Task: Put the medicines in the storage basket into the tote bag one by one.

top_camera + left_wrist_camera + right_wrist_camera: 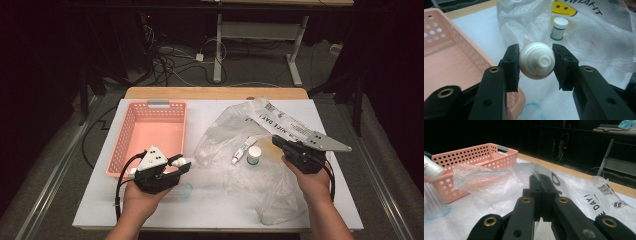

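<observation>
Right now the left gripper (536, 63) has its jaws partly closed on a white bottle (537, 60), pads pressing both sides, cap end facing the camera; it is held just beside the near right corner of the pink basket (131, 131), above the white table (220, 200); the right gripper (540, 185) has its jaws fully together, pinching the edge of the clear plastic bag (270, 185); a small white jar (254, 155) and a thin tube (241, 149) lie on the bag between the hands
</observation>
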A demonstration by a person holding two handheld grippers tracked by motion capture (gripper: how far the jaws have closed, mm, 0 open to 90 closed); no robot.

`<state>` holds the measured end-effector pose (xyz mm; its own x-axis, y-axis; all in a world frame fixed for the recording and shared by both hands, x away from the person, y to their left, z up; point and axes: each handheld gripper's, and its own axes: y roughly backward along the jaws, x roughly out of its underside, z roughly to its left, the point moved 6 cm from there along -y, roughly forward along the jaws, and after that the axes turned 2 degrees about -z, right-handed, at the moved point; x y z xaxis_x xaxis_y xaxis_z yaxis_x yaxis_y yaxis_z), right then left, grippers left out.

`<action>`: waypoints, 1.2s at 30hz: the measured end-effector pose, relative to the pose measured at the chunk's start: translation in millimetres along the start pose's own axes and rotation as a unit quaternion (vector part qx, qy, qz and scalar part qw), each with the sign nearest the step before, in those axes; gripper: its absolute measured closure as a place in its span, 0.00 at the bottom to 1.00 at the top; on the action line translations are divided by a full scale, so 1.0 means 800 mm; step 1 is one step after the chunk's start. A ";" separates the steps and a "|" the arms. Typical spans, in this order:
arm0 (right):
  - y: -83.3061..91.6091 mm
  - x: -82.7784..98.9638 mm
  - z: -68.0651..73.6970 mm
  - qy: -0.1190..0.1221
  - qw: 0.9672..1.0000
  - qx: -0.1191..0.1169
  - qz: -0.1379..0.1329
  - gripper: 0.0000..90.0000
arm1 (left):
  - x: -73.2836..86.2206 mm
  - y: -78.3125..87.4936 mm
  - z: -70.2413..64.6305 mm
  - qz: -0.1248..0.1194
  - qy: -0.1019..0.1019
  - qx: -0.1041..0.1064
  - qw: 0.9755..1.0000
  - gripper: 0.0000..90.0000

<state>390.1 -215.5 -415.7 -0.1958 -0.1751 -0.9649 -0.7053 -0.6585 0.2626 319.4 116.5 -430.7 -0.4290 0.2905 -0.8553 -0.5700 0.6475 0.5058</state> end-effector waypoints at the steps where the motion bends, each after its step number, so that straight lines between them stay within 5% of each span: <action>1: 0.000 0.000 0.000 0.001 1.000 0.000 0.000 1.00 | 0.000 -0.002 -0.002 0.000 0.000 0.002 1.000 0.64; 23: -0.003 0.000 0.005 0.004 1.000 -0.003 0.002 1.00 | -0.017 -0.075 -0.054 0.009 -0.021 0.044 0.999 0.64; 36: -0.004 0.001 0.004 0.002 1.000 -0.003 0.002 1.00 | -0.032 -0.147 -0.098 0.023 -0.050 0.065 0.996 0.64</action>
<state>390.3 -211.5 -417.0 -0.1952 -0.1812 -0.9639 -0.7010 -0.6615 0.2663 342.5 -22.6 -459.7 -0.3769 0.3876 -0.8413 -0.4523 0.7156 0.5323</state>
